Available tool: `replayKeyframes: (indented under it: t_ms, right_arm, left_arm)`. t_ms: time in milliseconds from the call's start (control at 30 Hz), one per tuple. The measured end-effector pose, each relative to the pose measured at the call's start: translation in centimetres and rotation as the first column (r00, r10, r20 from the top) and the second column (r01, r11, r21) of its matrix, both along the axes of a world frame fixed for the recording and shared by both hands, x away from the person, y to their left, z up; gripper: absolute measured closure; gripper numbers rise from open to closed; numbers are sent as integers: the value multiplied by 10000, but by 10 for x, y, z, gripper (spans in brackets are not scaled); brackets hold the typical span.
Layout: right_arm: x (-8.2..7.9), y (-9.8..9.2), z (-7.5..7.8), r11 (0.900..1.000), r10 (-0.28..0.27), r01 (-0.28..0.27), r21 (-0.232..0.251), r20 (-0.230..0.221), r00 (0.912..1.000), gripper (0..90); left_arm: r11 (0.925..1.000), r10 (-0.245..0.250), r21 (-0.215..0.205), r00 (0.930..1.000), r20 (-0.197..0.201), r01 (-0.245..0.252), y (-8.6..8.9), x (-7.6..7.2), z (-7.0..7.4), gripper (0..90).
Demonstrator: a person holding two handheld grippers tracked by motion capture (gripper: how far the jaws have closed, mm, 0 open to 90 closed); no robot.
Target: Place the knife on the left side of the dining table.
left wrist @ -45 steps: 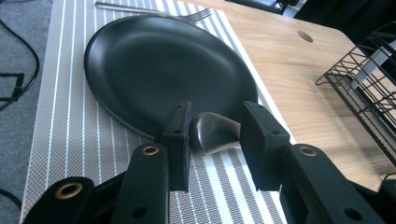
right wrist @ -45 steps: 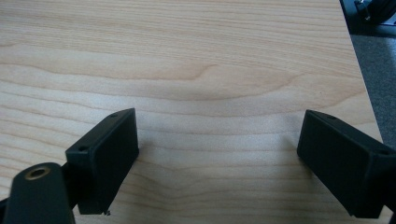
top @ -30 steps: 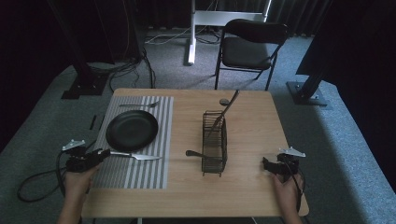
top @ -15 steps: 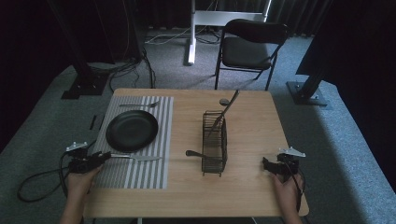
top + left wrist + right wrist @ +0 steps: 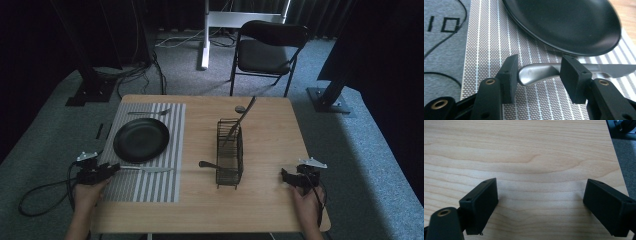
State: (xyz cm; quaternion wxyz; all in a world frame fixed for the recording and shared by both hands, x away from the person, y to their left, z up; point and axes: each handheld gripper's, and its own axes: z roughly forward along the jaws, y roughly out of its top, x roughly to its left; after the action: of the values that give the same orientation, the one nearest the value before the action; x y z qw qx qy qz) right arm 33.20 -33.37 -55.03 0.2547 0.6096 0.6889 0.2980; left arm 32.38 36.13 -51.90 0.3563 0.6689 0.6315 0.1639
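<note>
A table knife (image 5: 541, 72) lies flat on the striped placemat (image 5: 150, 185), just near of the black plate (image 5: 141, 139), its blade pointing right. Its handle end sits between the jaws of the left gripper (image 5: 537, 75), which have just been opening; a gap shows on the left pad's side, so the pads are not pressing on it. Farther right stands a wire basket (image 5: 229, 152) with utensils. At the table's (image 5: 270, 210) near right corner, the right gripper (image 5: 540, 202) rests spread wide over bare wood, holding nothing.

Recording studio: black curtains (image 5: 60, 30), rig stands (image 5: 87, 75), floor cables (image 5: 150, 65), carpet (image 5: 45, 125).
</note>
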Motion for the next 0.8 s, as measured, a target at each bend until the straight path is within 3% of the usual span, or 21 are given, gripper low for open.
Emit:
replayKeyframes:
  t_ms: [267, 467, 533, 800]
  right_arm:
    - [0, 0, 0, 10000, -1, 1, 2, 3, 10000, 117]
    - [0, 0, 0, 10000, -15, 15, 14, 4, 10000, 117]
    - [0, 0, 0, 10000, -13, 13, 12, 5, 10000, 117]
    - [0, 0, 0, 10000, -12, 12, 11, 4, 10000, 117]
  left_arm:
    - [9990, 103, 434, 9998, -197, -95, -2, 3, -7, 488]
    - [9984, 130, 550, 9998, 154, -138, -5, -3, -4, 474]
    - [9971, -125, 756, 9995, 302, 102, -13, -10, 0, 452]
    - [9957, -452, 833, 9976, 528, 407, -26, -29, 2, 399]
